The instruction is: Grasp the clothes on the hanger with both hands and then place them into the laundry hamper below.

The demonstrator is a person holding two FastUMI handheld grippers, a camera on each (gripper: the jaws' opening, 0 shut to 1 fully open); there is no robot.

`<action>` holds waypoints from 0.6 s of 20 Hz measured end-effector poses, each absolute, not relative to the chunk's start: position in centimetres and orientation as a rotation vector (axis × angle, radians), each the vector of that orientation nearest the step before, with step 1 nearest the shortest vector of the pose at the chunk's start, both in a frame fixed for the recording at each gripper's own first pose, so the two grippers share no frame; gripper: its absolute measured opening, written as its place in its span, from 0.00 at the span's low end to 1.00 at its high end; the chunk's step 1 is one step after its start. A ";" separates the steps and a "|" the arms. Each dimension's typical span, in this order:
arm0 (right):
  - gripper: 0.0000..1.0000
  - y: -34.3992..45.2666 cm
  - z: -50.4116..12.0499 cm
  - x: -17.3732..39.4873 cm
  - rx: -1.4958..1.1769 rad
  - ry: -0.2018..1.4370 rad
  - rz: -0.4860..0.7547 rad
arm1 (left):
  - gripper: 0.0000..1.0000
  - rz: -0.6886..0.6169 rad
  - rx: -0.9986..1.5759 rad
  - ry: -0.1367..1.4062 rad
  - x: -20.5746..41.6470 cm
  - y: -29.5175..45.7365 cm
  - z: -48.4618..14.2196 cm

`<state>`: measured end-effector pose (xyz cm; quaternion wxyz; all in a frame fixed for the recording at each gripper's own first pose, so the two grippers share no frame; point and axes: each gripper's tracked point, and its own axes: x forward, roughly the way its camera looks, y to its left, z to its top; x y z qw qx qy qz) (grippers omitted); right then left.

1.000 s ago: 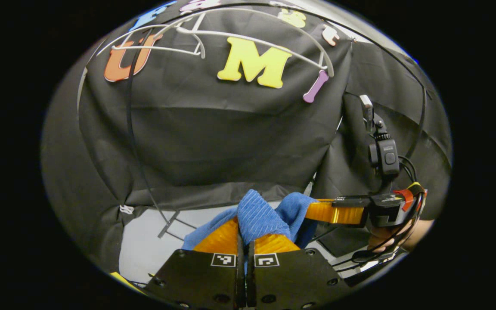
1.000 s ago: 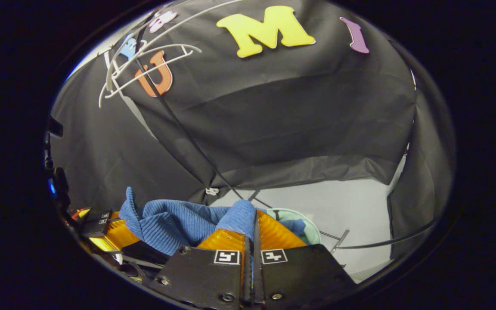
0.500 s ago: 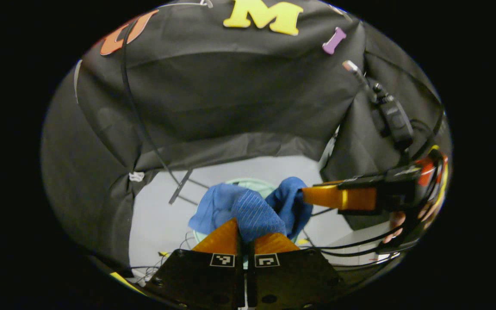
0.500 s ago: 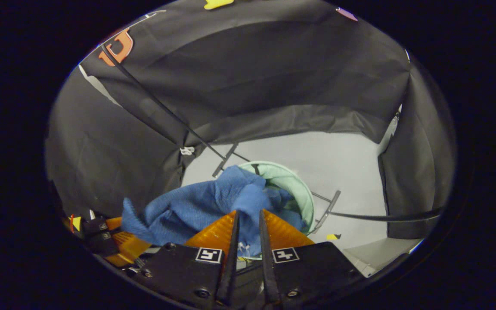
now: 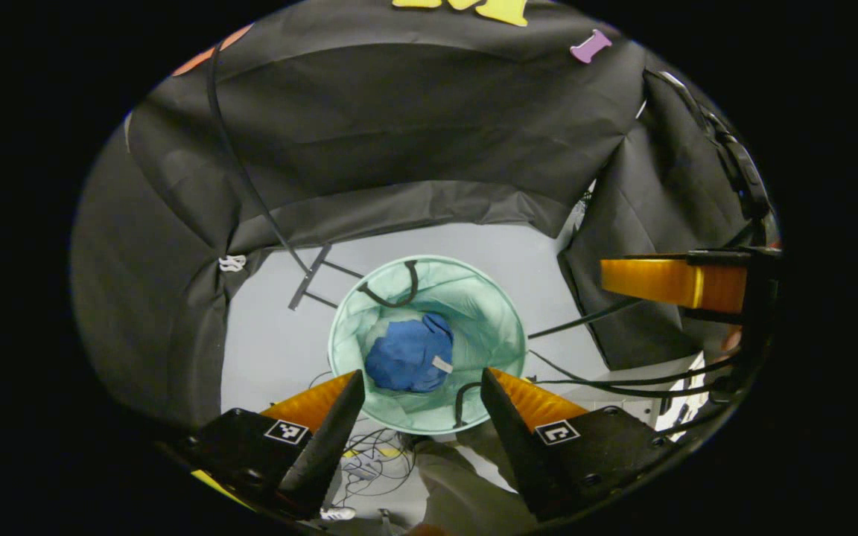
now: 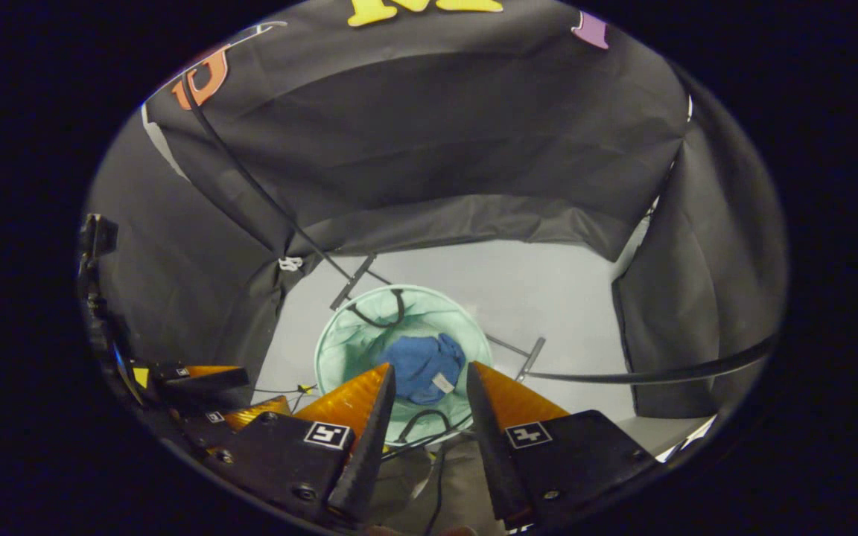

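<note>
Left gripper (image 5: pixel 423 383) spread wide, nothing btwn fingers, hanging above mint-green laundry hamper (image 5: pixel 503 327). Blue clothes (image 5: pixel 408 353) bunched in a heap at hamper bottom, straight ahead & below the fingertips, w/ small white tag showing on right edge of the heap. Black handle loops on hamper's far & near rim. In left gripper view, right gripper (image 5: pixel 608 277) off to the right & higher, apart from hamper; can't tell its spread from there. Right gripper view: right gripper (image 6: pixel 429 376) fingers parted, empty, w/ clothes (image 6: pixel 421 365) seen in the gap, well below, inside hamper (image 6: pixel 336 346). Left gripper (image 6: pixel 239 380) low at left of that view, beside hamper rim. Hamper on pale floor (image 5: pixel 272 350); thin black cables (image 5: pixel 585 380) trailing rightward past hamper.
</note>
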<state>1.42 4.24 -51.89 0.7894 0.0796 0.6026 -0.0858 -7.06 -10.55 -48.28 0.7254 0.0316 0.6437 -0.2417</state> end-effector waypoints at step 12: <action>0.92 5.5 -38.3 0.6 0.115 0.952 -0.324 | 0.97 -0.490 0.077 1.154 -1.6 -8.7 -37.6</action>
